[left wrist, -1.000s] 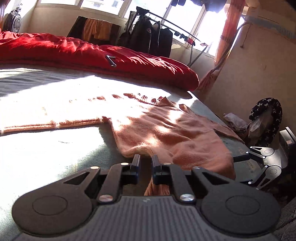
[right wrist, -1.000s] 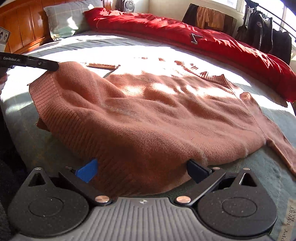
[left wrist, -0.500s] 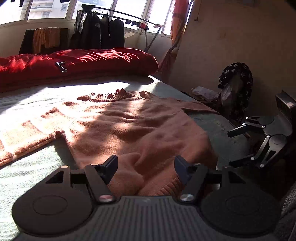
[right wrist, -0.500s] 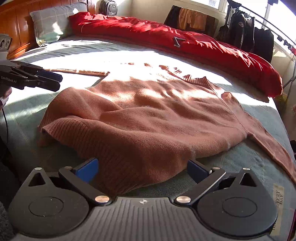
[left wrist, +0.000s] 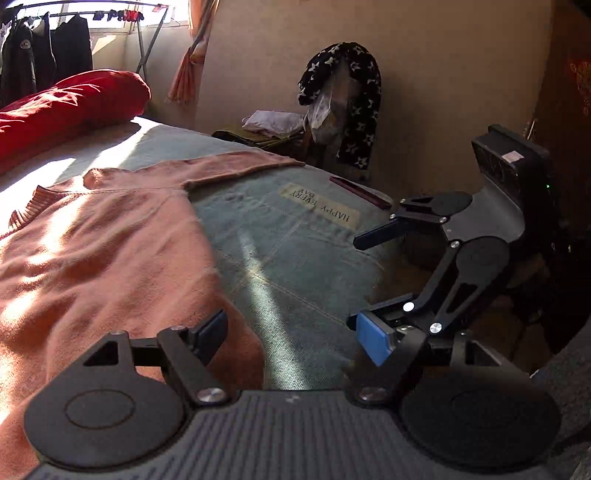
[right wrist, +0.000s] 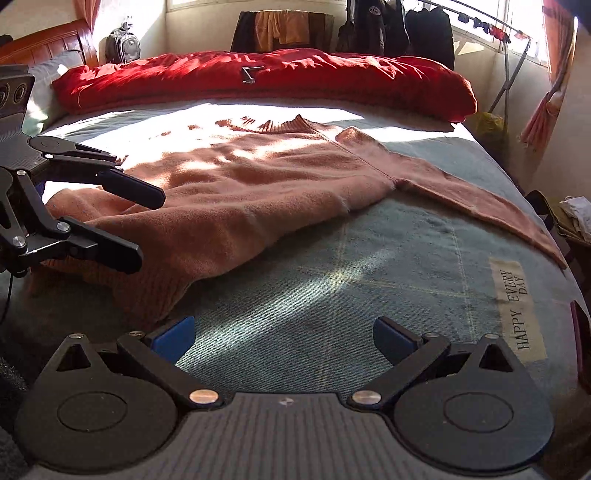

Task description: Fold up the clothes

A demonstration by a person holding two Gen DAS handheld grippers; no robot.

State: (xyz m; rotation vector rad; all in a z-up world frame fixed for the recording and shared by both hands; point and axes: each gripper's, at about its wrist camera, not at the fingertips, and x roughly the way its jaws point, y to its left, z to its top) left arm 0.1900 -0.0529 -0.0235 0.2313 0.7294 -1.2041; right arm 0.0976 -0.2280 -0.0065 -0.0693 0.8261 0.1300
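A salmon-pink knit sweater (right wrist: 258,184) lies spread on the bed, collar toward the red duvet. Its hem is bunched at the near left, and one sleeve (right wrist: 480,210) runs out to the right bed edge. My right gripper (right wrist: 282,334) is open over bare grey-blue bedcover, with its left pad just beside the hem. My left gripper (right wrist: 146,227) hovers open above the hem's left part, holding nothing. In the left wrist view, the left gripper (left wrist: 291,332) stands open at the sweater's (left wrist: 92,251) side edge. The open right gripper (left wrist: 362,278) is close by on the right.
The grey-blue bedcover (right wrist: 369,266) carries a "HAPPY EVERY DAY" label (right wrist: 517,306) near the bed's right edge. A red duvet (right wrist: 258,77) lies along the far side, with a clothes rack (right wrist: 399,26) behind it. A star-patterned scarf (left wrist: 343,92) and clutter sit beside the bed.
My left gripper opened and let go of the sweater's hem, which dropped bunched onto the bed. Both grippers swung right, and the right one is now off the hem, over bare cover.
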